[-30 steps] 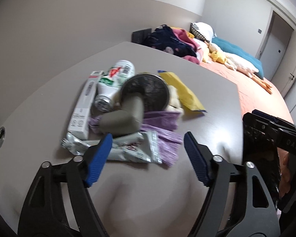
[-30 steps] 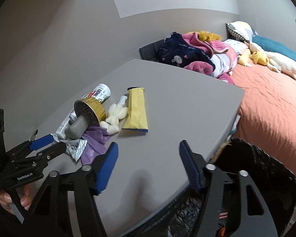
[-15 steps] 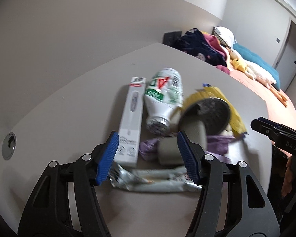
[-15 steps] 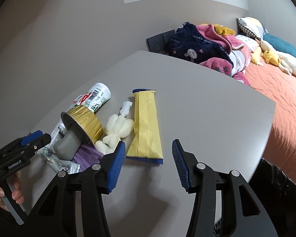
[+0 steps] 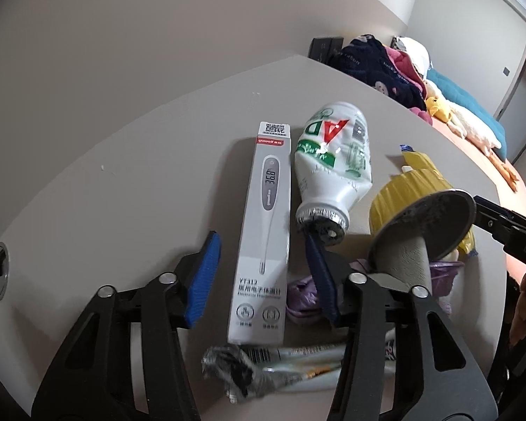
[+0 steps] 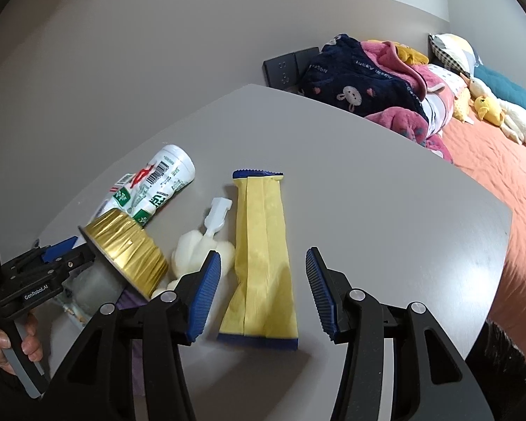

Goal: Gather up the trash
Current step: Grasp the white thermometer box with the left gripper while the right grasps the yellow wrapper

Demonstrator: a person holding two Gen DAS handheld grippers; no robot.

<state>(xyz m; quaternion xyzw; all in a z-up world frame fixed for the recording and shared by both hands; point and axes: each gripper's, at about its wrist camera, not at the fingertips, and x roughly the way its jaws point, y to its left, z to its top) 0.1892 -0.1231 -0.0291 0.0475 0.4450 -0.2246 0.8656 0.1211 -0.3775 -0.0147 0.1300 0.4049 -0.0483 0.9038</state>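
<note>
The left gripper (image 5: pixel 263 273) was being closed around the thermometer box (image 5: pixel 263 231), not yet pinched. The yellow wrapper (image 6: pixel 263 256) lay between the right gripper's (image 6: pixel 259 294) open jaws. Next, both needed squeezing and lifting.

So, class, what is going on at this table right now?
A person is clearing trash from a grey table with two handheld grippers. The left gripper straddles a white thermometer box, its jaws closing but not yet pressing it. The right gripper is poised with open jaws over a flat yellow packet. Nothing is lifted yet.
</note>
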